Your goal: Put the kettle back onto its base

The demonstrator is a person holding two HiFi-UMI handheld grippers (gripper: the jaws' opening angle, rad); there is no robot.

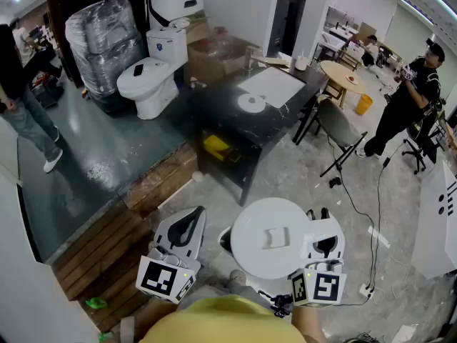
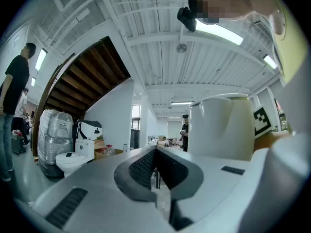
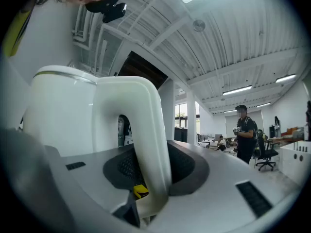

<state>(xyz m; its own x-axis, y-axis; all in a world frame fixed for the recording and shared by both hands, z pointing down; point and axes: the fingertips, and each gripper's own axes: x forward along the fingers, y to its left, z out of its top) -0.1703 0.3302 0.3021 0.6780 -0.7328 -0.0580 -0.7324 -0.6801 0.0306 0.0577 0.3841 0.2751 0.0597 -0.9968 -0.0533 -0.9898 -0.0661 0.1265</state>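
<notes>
Right gripper [image 3: 149, 171] pinches the kettle's [image 1: 270, 239] handle [image 3: 144, 125]; left gripper [image 2: 156, 173] pressed together, empty; base [image 1: 251, 103] lies on the black table [image 1: 218, 107], well apart; toilet [image 1: 153, 74] nearby.

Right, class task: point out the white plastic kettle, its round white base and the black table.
White plastic kettle [image 1: 270, 236]: head view, flat round lid.
Round white base [image 1: 251, 103]: head view, middle of its top face.
Black table [image 1: 214, 109]: head view, bare left part of its top.
</notes>
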